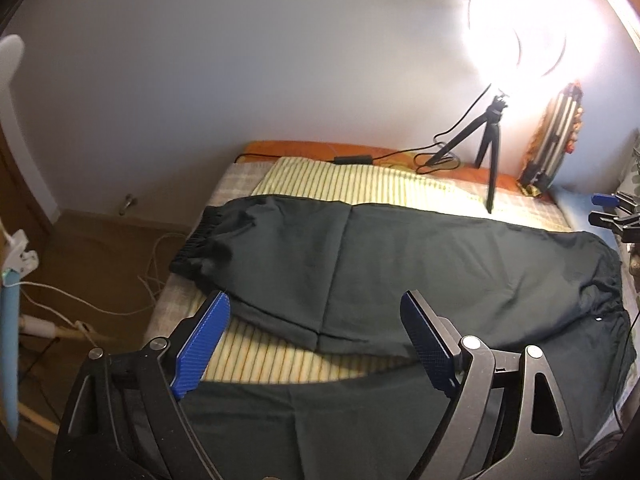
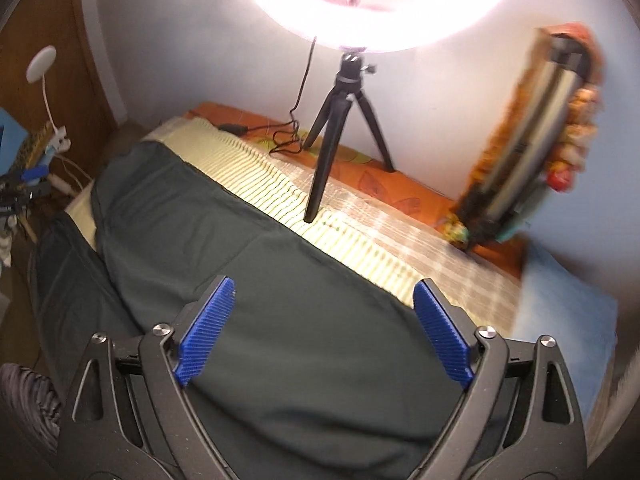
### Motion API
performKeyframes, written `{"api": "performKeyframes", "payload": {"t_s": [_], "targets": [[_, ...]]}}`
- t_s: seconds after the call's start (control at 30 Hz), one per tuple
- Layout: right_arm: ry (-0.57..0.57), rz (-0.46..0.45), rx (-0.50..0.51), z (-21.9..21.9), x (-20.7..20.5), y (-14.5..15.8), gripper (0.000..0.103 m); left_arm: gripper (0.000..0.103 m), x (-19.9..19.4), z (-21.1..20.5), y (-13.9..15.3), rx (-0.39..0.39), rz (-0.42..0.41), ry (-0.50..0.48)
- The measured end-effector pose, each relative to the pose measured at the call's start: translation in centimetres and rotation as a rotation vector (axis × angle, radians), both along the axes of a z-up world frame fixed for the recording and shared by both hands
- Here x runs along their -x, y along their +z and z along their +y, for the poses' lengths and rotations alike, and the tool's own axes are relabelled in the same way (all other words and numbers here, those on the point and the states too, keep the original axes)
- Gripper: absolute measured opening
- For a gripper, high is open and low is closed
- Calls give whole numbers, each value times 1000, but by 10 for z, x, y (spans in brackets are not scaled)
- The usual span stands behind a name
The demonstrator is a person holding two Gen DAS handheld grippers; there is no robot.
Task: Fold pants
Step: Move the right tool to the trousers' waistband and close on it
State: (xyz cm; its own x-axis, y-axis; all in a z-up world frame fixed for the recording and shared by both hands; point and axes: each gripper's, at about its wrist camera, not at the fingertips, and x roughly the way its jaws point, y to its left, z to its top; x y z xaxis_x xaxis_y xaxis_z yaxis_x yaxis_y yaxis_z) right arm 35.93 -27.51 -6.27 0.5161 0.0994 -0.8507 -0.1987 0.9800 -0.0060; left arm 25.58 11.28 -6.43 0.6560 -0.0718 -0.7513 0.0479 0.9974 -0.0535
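Dark green-black pants [image 1: 400, 256] lie spread across a bed with a yellow striped sheet [image 1: 340, 180]. One leg ends in a ribbed cuff [image 1: 200, 236] at the left; a second dark layer lies near me at the bottom. My left gripper [image 1: 316, 304] is open and empty, held above the near edge of the pants. In the right wrist view the pants [image 2: 248, 280] run from upper left to below me. My right gripper [image 2: 324, 292] is open and empty above them.
A ring light on a black tripod [image 1: 492, 140] stands on the bed's far side, with its cable [image 1: 400, 156] trailing left; it shows in the right wrist view [image 2: 340, 128]. A patterned object [image 2: 532, 148] leans on the wall. Cables lie on the floor [image 1: 100, 300] to the left.
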Motion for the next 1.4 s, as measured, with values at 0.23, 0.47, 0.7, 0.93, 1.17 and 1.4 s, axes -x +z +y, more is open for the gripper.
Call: {"api": "performKeyframes", "payload": {"t_s": [0.23, 0.47, 0.7, 0.93, 1.17, 1.4], "targets": [[99, 72, 33, 10, -52, -57, 78, 81, -50, -7, -28, 2, 52, -33], [183, 187, 35, 19, -83, -117, 64, 76, -83, -21, -65, 42, 108, -49], [233, 195, 48, 24, -91, -137, 64, 72, -100, -33, -90, 18, 160, -78], [246, 207, -15, 23, -89, -137, 45, 72, -109, -34, -101, 17, 172, -65], [245, 196, 15, 38, -76, -132, 8, 73, -114, -22, -93, 87, 189, -46], [242, 109, 3, 44, -51, -97, 5, 73, -123, 18, -72, 179, 205, 64]]}}
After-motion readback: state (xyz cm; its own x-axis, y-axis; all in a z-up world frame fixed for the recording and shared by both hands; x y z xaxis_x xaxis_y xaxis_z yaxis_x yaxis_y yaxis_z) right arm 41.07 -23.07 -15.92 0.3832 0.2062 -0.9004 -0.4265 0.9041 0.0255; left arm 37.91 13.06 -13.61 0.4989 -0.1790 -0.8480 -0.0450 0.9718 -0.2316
